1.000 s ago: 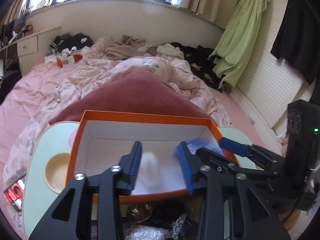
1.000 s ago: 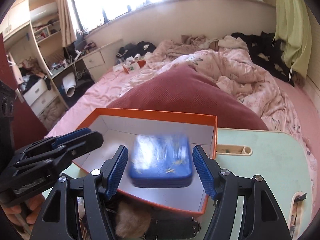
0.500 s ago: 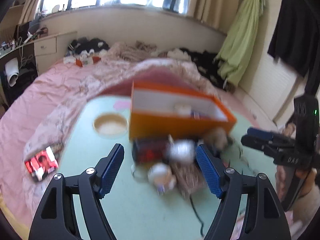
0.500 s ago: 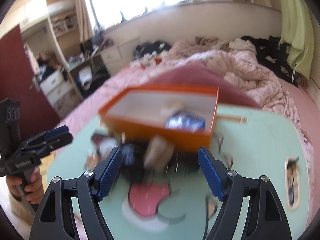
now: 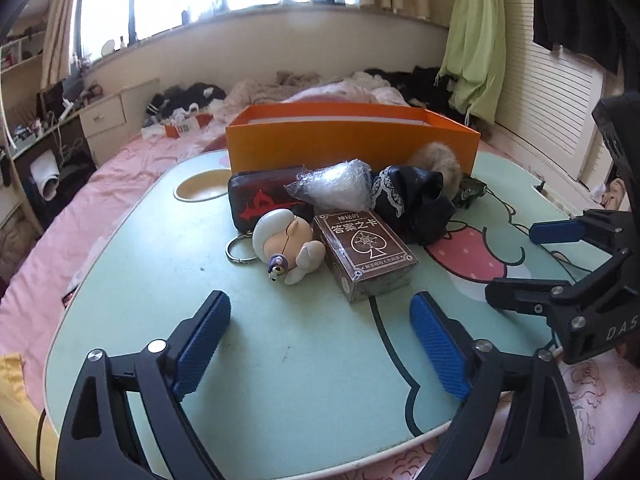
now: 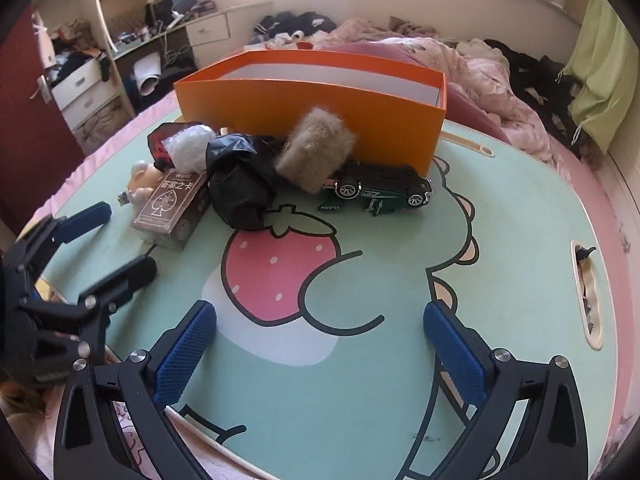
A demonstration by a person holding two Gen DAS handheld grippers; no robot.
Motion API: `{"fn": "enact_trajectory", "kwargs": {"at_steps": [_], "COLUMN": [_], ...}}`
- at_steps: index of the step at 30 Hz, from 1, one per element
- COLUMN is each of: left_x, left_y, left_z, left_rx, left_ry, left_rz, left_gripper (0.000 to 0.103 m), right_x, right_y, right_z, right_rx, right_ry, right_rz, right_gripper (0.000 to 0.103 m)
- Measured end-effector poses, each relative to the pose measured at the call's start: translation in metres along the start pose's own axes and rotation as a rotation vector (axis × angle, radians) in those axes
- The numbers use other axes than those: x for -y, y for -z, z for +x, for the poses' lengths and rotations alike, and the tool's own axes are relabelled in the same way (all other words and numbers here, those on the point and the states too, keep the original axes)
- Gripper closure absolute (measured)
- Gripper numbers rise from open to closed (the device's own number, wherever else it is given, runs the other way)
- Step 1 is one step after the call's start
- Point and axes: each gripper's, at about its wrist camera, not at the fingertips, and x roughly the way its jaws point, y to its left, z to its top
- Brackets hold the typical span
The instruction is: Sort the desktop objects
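Observation:
An orange box [image 5: 352, 144] [image 6: 312, 104] stands at the far side of the table. Piled in front of it are a brown card box [image 5: 364, 256] [image 6: 172, 208], a small figurine [image 5: 288, 244], a dark case [image 5: 260, 204], a bubble-wrap bundle [image 5: 336, 186], a black cloth [image 5: 416, 200] [image 6: 240, 184], a furry pouch [image 6: 316, 152] and a green toy car [image 6: 376, 192] on its roof. My left gripper [image 5: 320, 304] hovers short of the card box and figurine, jaws opening with nothing between them. My right gripper [image 6: 320, 312] hangs over the strawberry print, jaws opening and empty.
The mint lap table [image 6: 380, 380] sits on a bed with pink bedding [image 5: 120, 160]. It has a round cup recess [image 5: 202, 188] at far left and a slot [image 6: 586, 300] at the right edge. A key ring [image 5: 240, 250] lies by the figurine. Drawers and shelves [image 6: 84, 88] stand left.
Both grippers have pulled back from above the orange box and dropped low over the table's near side. Their jaws have widened, leaving the blue tin and the white item in the box.

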Motion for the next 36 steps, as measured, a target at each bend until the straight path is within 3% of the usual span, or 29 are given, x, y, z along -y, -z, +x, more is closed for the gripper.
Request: {"fn": "enact_trajectory", "kwargs": {"at_steps": [5,10,11,36], "left_x": [-0.001,-0.0028,-0.0031,-0.0036], "left_y": [-0.0007,0.0026,0.0031,0.0039], "left_z": [0.0033,0.0011,0.0008,0.0014], "left_rx": [0.016,0.037,0.039,0.044], "left_ry": [0.005,0.01,0.011,0.011], "left_rz": [-0.001,0.0,0.001,0.001], "left_gripper": [0.001,0.001,0.001,0.001], "right_x": [0.0016,0.0017,0.0009,-0.0021], "right_y": [0.0007,0.0002,-0.0012,-0.0078], "right_z": [0.0011,0.0009,0.0012,0.0025], "right_rx": [0.002,0.003,0.057,0.074], "right_ry": [-0.002,-0.003,-0.096,-0.116], "right_rz": [-0.001,-0.004,-0.149,-0.172], "right_gripper": [0.0,0.0,0.0,0.0]}}
